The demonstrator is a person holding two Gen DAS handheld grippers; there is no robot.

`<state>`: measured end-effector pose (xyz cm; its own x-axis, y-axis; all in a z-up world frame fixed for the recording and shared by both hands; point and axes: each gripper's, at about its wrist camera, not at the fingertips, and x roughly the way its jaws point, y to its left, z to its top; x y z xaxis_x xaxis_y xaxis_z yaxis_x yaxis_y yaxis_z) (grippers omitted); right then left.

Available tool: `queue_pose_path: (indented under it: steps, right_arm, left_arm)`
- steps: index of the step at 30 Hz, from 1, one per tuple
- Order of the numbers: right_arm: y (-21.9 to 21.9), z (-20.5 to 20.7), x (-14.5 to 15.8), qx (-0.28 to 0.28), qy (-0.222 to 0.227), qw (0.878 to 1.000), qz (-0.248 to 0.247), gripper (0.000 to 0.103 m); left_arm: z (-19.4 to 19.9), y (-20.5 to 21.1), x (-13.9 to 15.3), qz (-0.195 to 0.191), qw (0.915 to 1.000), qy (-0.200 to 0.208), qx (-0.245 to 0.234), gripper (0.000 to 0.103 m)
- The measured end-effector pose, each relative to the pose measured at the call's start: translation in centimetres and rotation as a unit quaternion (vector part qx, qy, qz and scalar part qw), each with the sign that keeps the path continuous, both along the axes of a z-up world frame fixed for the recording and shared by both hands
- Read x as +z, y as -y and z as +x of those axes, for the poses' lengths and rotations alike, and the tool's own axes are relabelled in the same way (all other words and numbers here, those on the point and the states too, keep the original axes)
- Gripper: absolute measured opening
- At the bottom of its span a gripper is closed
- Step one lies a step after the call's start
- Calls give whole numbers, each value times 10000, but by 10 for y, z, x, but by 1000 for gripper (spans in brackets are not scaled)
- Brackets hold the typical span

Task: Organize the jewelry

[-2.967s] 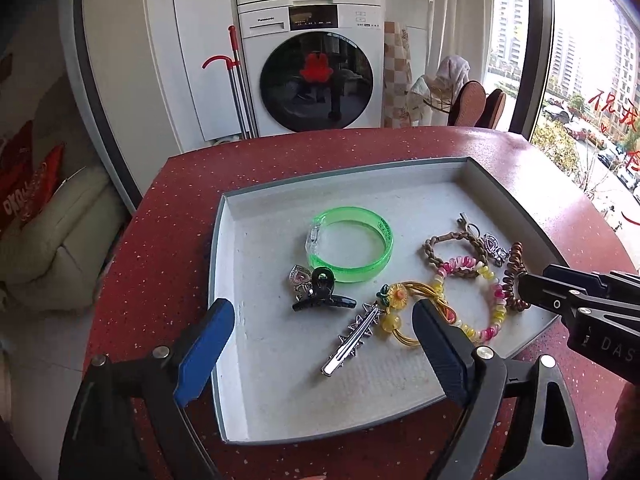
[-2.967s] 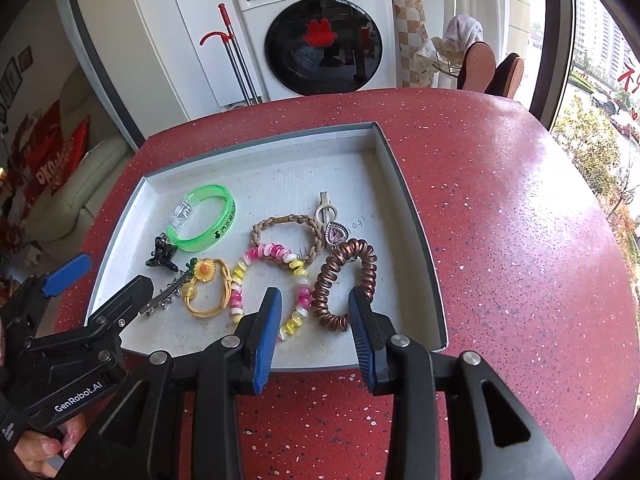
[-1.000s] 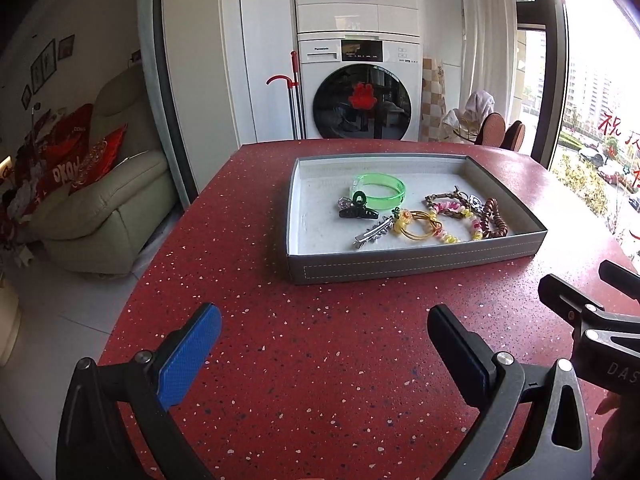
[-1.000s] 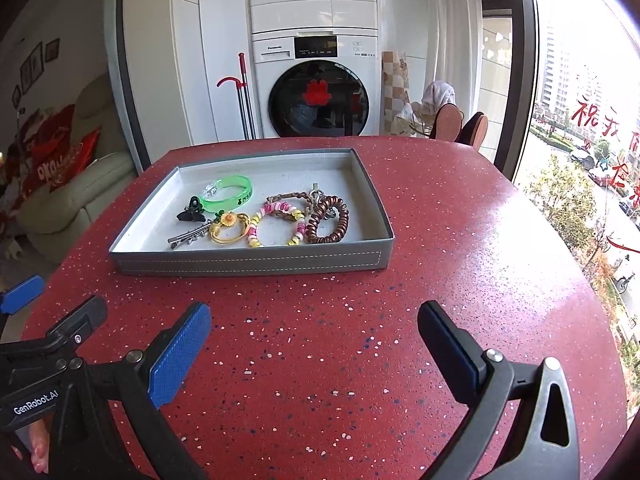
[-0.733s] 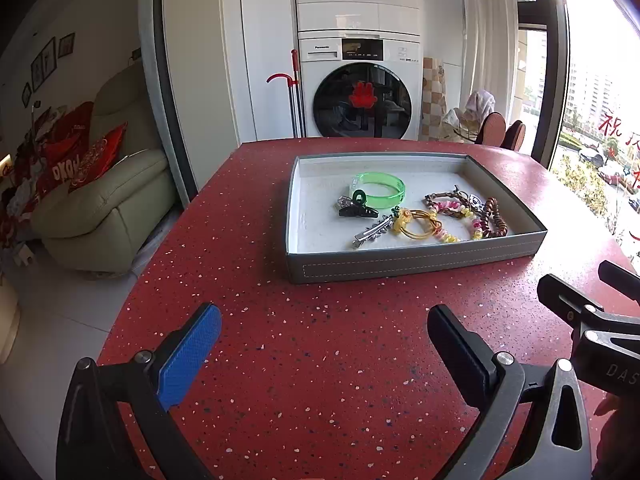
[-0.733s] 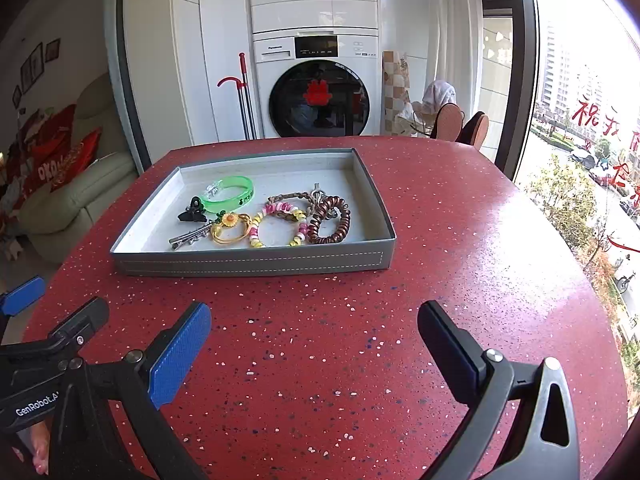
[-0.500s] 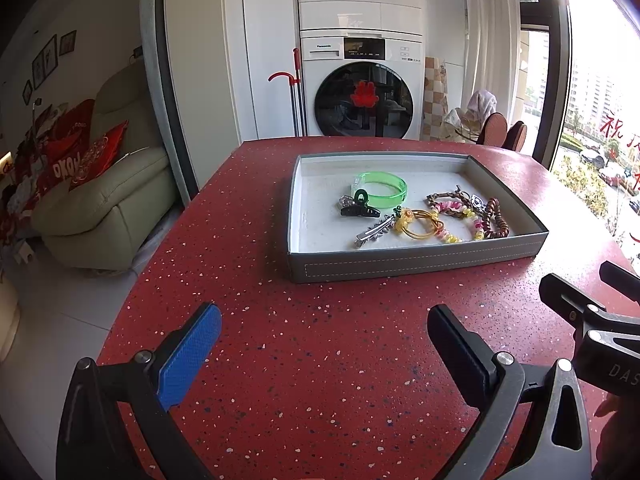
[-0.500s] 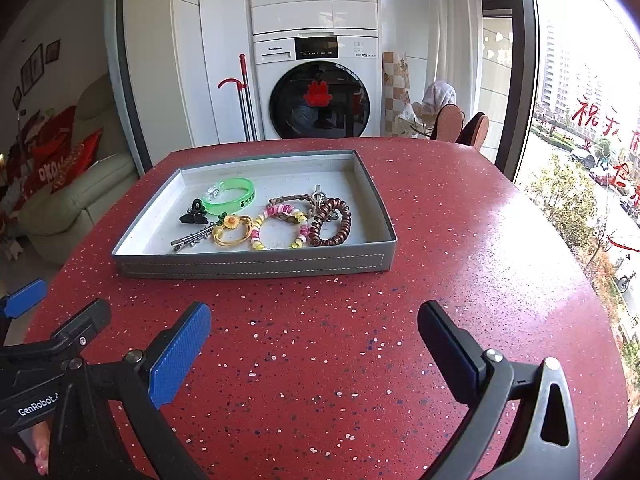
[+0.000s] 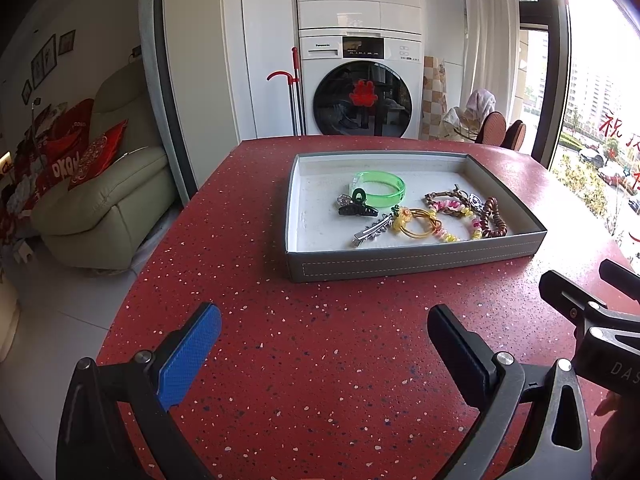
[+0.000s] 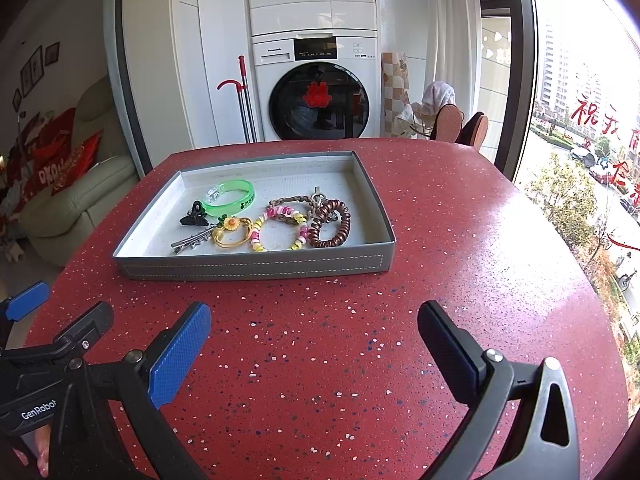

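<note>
A grey tray [image 9: 416,269] [image 10: 256,268] sits on the red speckled table. In it lie a green bangle [image 9: 382,184] [image 10: 232,197], a black claw clip [image 9: 357,209] [image 10: 195,217], a silver hair clip [image 9: 370,232] [image 10: 192,241], a yellow flower hair tie [image 9: 418,222] [image 10: 232,232], a pink and yellow bead bracelet [image 9: 460,216] [image 10: 280,226], a braided bracelet [image 10: 290,201] and a brown coil tie [image 9: 494,218] [image 10: 330,224]. My left gripper [image 9: 324,344] and right gripper [image 10: 316,340] are open and empty, well in front of the tray.
The red table [image 10: 460,240] is round, with its edge near on the left and right. A washing machine [image 9: 362,92], a mop [image 9: 294,92], a beige sofa [image 9: 104,184] and chairs [image 10: 460,124] stand beyond it.
Three seconds ago both grippers were over the tray, the right one narrowly open by the coil tie. Both have pulled back and the right one has opened wide. In the last second little has moved.
</note>
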<state>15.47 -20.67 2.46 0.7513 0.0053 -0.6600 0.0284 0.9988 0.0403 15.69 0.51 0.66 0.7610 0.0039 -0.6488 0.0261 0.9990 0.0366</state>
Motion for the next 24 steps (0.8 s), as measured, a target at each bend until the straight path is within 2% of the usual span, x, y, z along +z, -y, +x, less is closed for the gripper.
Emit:
queue_pose_path:
  steps: [24]
  right_arm:
    - [0,0,2,-14,14,10000,-6,103]
  left_arm:
    - [-2,2,-1,-9,10000,-9,11,103]
